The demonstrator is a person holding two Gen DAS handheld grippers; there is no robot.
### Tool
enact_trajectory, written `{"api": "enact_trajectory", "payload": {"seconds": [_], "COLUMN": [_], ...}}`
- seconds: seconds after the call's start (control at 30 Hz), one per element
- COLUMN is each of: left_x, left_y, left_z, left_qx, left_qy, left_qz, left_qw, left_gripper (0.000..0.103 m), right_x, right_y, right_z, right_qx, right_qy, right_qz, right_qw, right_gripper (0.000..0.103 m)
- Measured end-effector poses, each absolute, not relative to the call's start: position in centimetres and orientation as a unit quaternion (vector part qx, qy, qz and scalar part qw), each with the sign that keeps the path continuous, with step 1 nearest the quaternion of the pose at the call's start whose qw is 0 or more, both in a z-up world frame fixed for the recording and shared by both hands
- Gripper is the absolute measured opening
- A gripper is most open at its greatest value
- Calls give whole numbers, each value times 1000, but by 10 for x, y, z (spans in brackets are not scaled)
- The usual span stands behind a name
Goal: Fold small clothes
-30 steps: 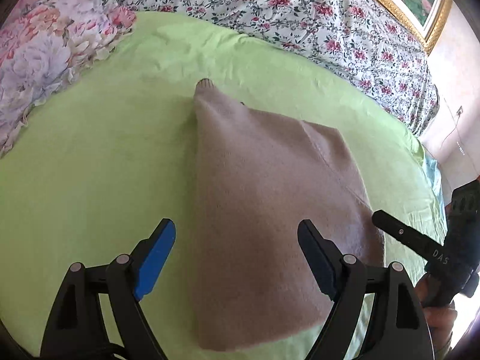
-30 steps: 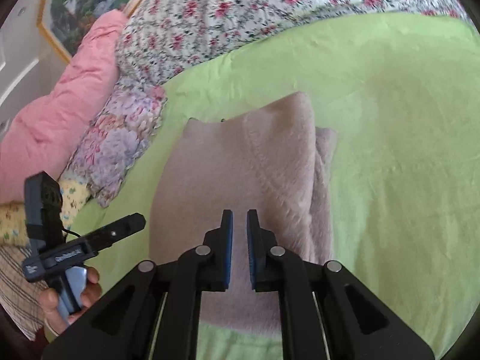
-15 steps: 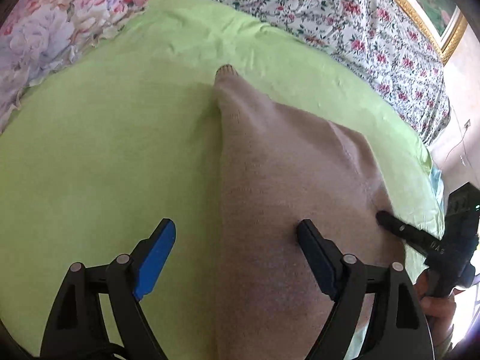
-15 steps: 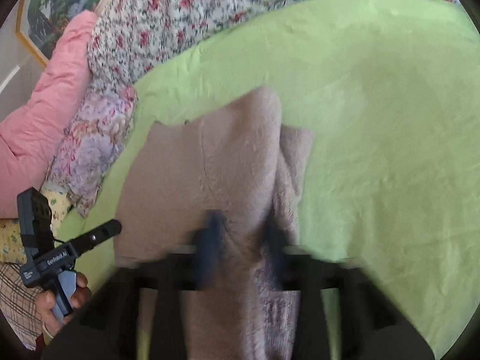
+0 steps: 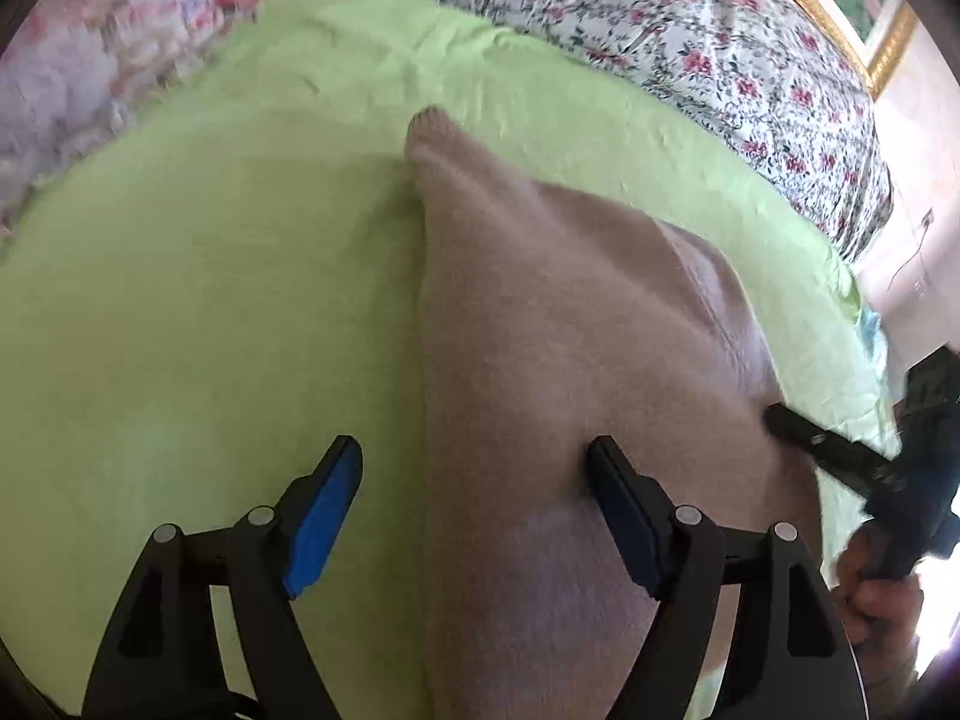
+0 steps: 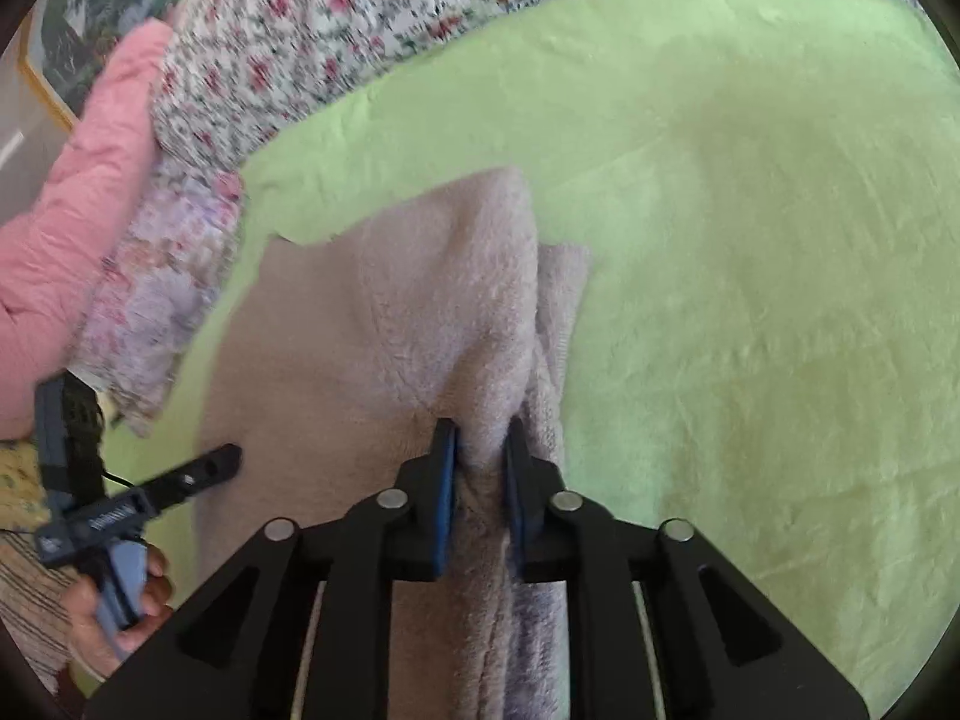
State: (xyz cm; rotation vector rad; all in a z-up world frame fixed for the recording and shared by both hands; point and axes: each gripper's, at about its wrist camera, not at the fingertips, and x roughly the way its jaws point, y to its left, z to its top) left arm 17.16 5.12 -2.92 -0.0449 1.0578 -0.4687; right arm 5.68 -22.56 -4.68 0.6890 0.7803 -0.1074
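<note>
Both grippers have dropped closer to the beige sweater [image 6: 372, 324] on the green sheet [image 6: 750, 240]. The right gripper [image 6: 480, 450], opening, straddles its fold; the left gripper [image 5: 474, 480] gapes empty.

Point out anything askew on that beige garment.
The beige garment lies unevenly folded on the green sheet: a ridge of fabric is bunched between the right gripper's opening jaws, and a lower layer sticks out beside it.

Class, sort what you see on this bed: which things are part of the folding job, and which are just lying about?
Part of the job: beige knitted garment; right gripper, jaws opening around a fold of it; left gripper, open astride its edge.

Lying about: green sheet; floral quilt; pink duvet; framed picture.
</note>
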Motion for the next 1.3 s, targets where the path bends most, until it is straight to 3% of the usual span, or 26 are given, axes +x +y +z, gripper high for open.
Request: {"api": "enact_trajectory", "payload": {"seconds": [0.13, 0.2, 0.27, 0.53, 0.67, 0.9, 1.3], "left_x": [140, 123, 103, 34, 2, -34, -24], "left_y": [54, 54, 56, 77, 84, 83, 71], "left_z": [-12, -6, -1, 8, 6, 2, 6], "left_qx": [13, 38, 55, 72, 102, 135, 151], "left_qy": [493, 490, 488, 468, 453, 437, 423], "left_qz": [-204, -188, -181, -156, -146, -112, -110], "left_qw": [846, 850, 852, 867, 874, 882, 887], "left_gripper": [83, 84, 84, 84, 85, 85, 85], "right_x": [28, 10, -6, -52, -83, -109, -84], "right_y": [-214, -207, -198, -150, -121, -101, -93], "right_z": [-23, -12, -3, 12, 8, -11, -7], "right_qx": [334, 335, 329, 257, 201, 200, 159], "right_qy": [347, 334, 318, 321, 327, 340, 345], "right_qz": [-46, -41, -42, -56, -53, -38, -65], "right_qw": [875, 880, 888, 910, 922, 918, 923], "right_gripper": [35, 58, 67, 76, 90, 93, 95]}}
